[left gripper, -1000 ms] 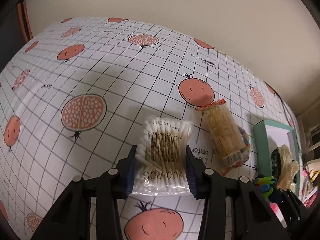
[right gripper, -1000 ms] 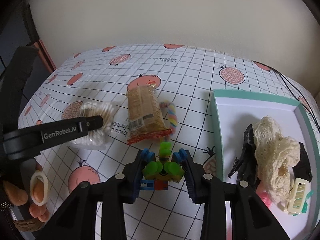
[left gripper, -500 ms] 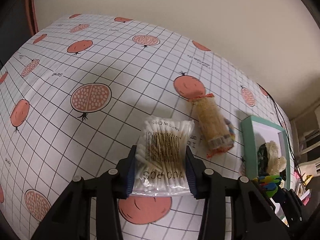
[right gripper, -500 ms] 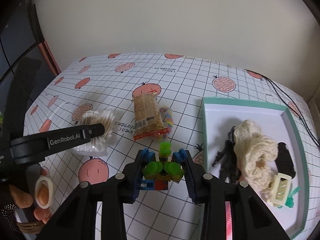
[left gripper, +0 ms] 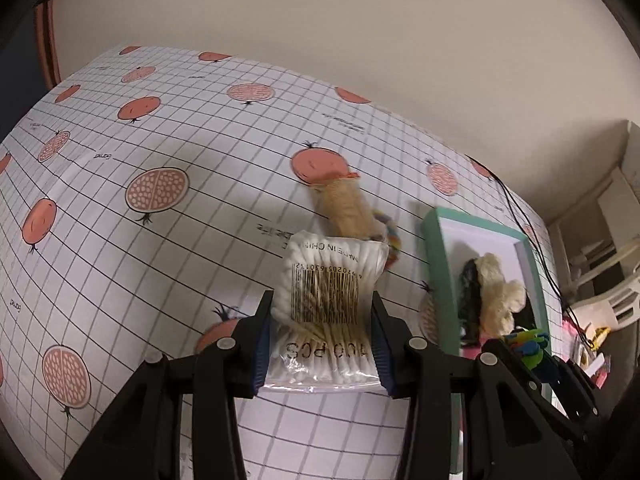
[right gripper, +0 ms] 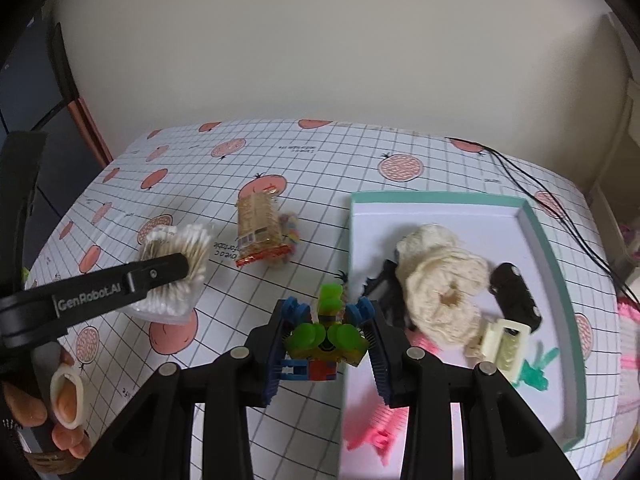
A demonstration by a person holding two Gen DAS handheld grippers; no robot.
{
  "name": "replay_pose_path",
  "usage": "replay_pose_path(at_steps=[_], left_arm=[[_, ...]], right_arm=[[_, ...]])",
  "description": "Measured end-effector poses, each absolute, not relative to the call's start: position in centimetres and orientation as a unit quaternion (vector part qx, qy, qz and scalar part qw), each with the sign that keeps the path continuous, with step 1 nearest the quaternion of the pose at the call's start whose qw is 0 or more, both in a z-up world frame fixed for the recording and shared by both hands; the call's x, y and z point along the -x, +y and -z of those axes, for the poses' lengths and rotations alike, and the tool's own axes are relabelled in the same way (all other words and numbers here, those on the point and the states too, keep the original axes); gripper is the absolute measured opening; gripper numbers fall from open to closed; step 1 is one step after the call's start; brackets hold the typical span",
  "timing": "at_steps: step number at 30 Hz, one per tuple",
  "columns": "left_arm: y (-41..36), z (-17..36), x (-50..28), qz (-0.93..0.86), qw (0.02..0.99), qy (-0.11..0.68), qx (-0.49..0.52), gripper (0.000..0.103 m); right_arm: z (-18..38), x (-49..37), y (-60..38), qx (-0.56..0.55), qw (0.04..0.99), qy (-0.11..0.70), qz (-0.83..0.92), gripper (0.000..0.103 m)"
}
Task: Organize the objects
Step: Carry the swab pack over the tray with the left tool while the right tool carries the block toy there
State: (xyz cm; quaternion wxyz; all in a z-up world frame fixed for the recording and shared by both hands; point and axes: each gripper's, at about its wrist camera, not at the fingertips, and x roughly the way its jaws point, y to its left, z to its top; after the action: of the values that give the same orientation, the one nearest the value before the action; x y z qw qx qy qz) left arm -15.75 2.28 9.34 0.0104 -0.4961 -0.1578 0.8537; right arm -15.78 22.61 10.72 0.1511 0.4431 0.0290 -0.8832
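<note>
My left gripper [left gripper: 322,340] is shut on a clear bag of cotton swabs [left gripper: 328,308], held above the table; the same bag [right gripper: 176,268] shows in the right wrist view under the left gripper's finger [right gripper: 120,288]. My right gripper [right gripper: 328,340] is shut on a small toy of green, blue and orange bricks [right gripper: 326,336], raised just left of the teal-rimmed tray [right gripper: 538,236]. On the cloth lie a cracker packet [right gripper: 258,228] and a rainbow candy [right gripper: 290,230] beside it. The tray [left gripper: 434,264] is at the right in the left wrist view.
The tray holds a cream lace scrunchie [right gripper: 440,284], black hair clips [right gripper: 516,292], a pale clip [right gripper: 502,344], a pink comb [right gripper: 376,428] and a green piece [right gripper: 536,372]. A black cable [right gripper: 540,188] runs along the table's far right. A wall stands behind the pomegranate-print tablecloth [right gripper: 320,160].
Both grippers have risen and drifted right toward the tray, each keeping its hold. The cracker packet and candy stayed on the cloth.
</note>
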Motion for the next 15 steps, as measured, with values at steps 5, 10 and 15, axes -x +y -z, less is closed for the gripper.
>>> replay_pose_path(at_steps=[5,10,15], left_arm=[[3.6,-9.7,14.9,-0.854,0.021,-0.158,0.495,0.045],[4.8,-9.8,14.4,-0.853,0.032,-0.156,0.497,0.045],[6.1,-10.0,13.8,-0.853,0.045,-0.156,0.497,0.045]], right_arm=[[-11.1,15.2,23.9,-0.443,0.142,0.023,0.885,0.039],[-11.5,14.7,25.2,-0.442,0.134,0.016,0.887,0.039],[-11.6,14.3,26.5,-0.444,0.124,0.012,0.888,0.039]])
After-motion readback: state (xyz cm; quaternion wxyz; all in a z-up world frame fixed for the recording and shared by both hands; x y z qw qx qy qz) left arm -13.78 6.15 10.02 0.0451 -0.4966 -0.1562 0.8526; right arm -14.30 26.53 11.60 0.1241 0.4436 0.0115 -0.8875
